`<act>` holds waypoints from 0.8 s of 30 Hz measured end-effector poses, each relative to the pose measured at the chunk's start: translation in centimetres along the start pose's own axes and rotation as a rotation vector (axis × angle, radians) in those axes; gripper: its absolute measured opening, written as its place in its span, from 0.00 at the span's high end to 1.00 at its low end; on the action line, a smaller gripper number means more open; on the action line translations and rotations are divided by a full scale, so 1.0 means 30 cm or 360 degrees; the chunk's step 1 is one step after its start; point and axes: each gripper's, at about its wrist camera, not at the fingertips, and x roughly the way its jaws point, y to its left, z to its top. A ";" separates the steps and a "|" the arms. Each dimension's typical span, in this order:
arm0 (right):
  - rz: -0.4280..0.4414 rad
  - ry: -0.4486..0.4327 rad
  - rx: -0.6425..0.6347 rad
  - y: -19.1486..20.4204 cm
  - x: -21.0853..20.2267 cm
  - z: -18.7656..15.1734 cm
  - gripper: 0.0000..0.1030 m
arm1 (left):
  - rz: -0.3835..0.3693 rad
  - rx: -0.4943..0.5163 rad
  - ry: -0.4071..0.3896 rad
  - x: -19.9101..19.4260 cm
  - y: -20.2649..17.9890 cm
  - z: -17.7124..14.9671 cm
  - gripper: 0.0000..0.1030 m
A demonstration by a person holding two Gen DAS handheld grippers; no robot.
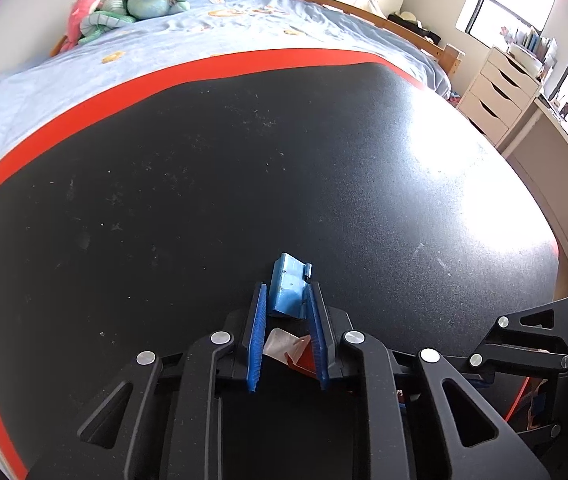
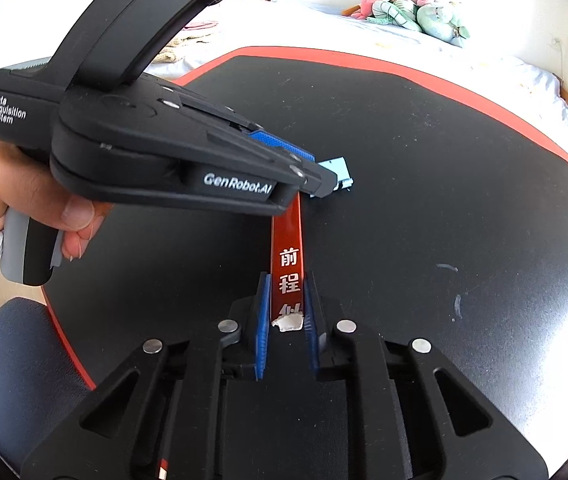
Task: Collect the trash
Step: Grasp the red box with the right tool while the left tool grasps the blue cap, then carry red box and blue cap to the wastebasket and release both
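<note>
My left gripper (image 1: 287, 294) is shut on a crumpled light-blue wrapper (image 1: 290, 284) just above the black table (image 1: 164, 200). A red paper strip (image 1: 304, 354) with a white underside lies under its fingers. In the right wrist view my right gripper (image 2: 287, 280) is shut on that red strip (image 2: 287, 240), which bears white Chinese characters and has a torn white end. The strip runs forward under my left gripper (image 2: 316, 176), which holds the blue wrapper (image 2: 338, 174).
The table has an orange-red border (image 1: 84, 96). Behind it is a bed (image 1: 64, 76) with plush toys (image 1: 124, 4). A white drawer unit (image 1: 496, 92) and a window stand at the right. A grey chair (image 2: 16, 360) is at the near left.
</note>
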 end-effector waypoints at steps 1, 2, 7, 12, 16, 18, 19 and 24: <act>-0.0003 0.0000 0.0005 0.001 -0.008 -0.007 0.86 | 0.0005 0.0000 -0.0003 -0.003 -0.004 -0.001 0.81; -0.0005 -0.0003 0.0011 0.000 -0.013 -0.009 0.86 | 0.0007 -0.0002 -0.0007 -0.007 -0.006 -0.003 0.81; -0.0020 -0.0007 0.0040 -0.009 -0.041 -0.016 0.86 | 0.0017 -0.0017 -0.0033 -0.036 -0.014 -0.005 0.81; -0.0034 -0.0016 0.0066 -0.013 -0.076 -0.034 0.87 | 0.0016 -0.0031 -0.0056 -0.071 -0.023 -0.012 0.82; -0.0053 -0.0019 0.0062 -0.001 -0.105 -0.052 0.87 | 0.0026 -0.0038 -0.0074 -0.101 -0.028 -0.020 0.82; -0.0062 -0.0021 0.0063 -0.001 -0.118 -0.057 0.86 | 0.0026 -0.0035 -0.0087 -0.124 -0.035 -0.025 0.82; -0.0067 -0.0023 0.0064 0.000 -0.126 -0.061 0.86 | 0.0026 -0.0032 -0.0092 -0.134 -0.039 -0.029 0.82; -0.0088 -0.0043 0.0077 0.000 -0.180 -0.070 0.86 | 0.0016 -0.0021 -0.0117 -0.193 -0.078 -0.053 0.82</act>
